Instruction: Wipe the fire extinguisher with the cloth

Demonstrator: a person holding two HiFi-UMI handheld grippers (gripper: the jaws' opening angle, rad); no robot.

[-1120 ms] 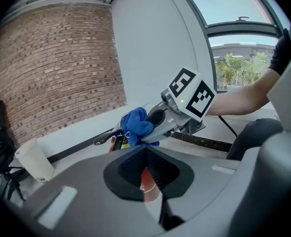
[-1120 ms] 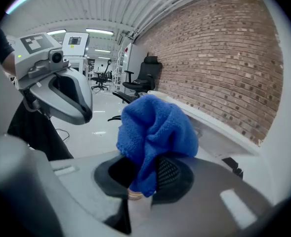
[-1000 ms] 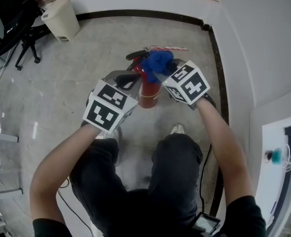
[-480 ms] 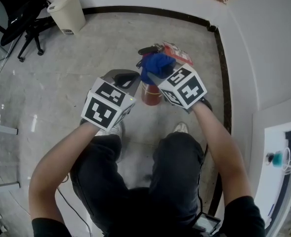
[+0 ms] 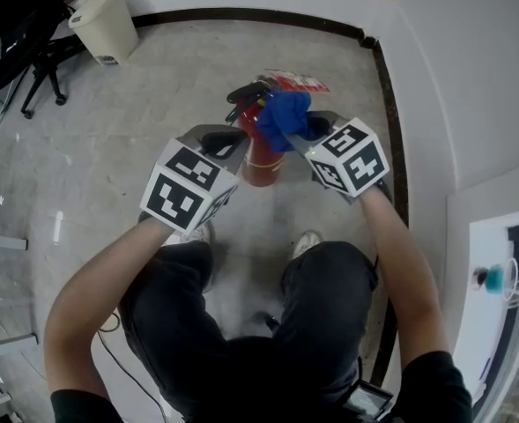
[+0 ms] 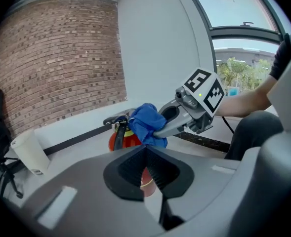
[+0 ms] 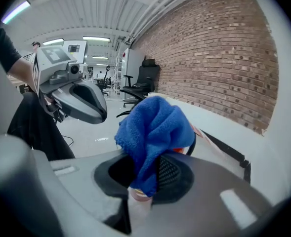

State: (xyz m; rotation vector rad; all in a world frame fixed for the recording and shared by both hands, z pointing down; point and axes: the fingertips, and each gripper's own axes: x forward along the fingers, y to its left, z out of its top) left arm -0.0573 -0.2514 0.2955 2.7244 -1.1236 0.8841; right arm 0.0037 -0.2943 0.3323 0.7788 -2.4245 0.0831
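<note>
Down on the glossy grey stone-look floor (image 5: 136, 130), the red cylindrical metal fire extinguisher (image 5: 261, 164) stands upright just ahead of the person's shoes, near the black skirting strip of the white wall. Its black lever handle (image 5: 248, 92) juts from the top. The soft, bunched blue terry cloth (image 5: 284, 118) lies against the extinguisher's upper end, just beside that handle. The right gripper (image 5: 300, 136) has its ribbed black pads clamped on a fold of the cloth (the loose, nubbly bulk billows above the jaws in the right gripper view (image 7: 155, 127)). The left gripper (image 5: 226, 141), smooth grey plastic, has its jaws pressed fully together with nothing between them; it hovers just beside the red cylinder, and I cannot tell whether it touches. A cream plastic waste bin (image 5: 105, 29) sits well apart at the wall.
</note>
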